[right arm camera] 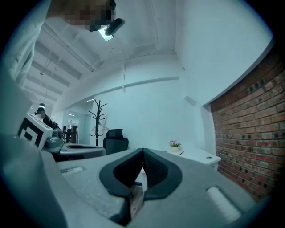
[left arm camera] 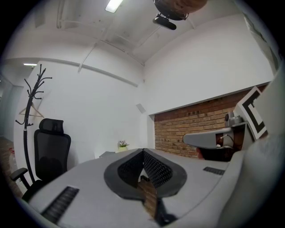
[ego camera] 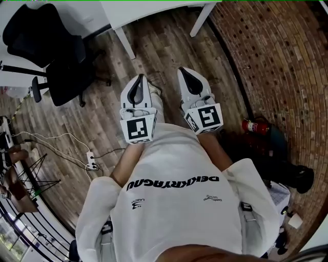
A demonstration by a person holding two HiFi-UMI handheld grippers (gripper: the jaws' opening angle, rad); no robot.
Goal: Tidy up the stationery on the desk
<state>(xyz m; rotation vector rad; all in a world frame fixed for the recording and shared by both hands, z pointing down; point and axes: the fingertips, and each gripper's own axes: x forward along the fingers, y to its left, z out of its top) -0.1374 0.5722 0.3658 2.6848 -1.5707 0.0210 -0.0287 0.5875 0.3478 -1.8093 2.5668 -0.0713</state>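
Note:
I stand on a wooden floor with both grippers held level in front of my chest. My left gripper (ego camera: 138, 78) and right gripper (ego camera: 185, 71) point side by side at a white desk (ego camera: 154, 11) a little way ahead. Both are shut with nothing between the pads. In the left gripper view the left gripper (left arm camera: 143, 152) shows its jaws closed together, and the desk (left arm camera: 107, 154) with a small potted plant (left arm camera: 121, 144) lies far off. In the right gripper view the right gripper (right arm camera: 143, 152) is likewise closed. There the desk (right arm camera: 200, 156) bears the plant (right arm camera: 174, 144) and a thin red pen-like item (right arm camera: 181, 152).
A black office chair (ego camera: 56, 51) stands left of the desk. A brick wall (ego camera: 287, 61) curves along the right, with a red fire extinguisher (ego camera: 254, 126) at its foot. A power strip (ego camera: 92, 161) with cables lies on the floor at left. A coat rack (left arm camera: 31, 111) stands behind the chair.

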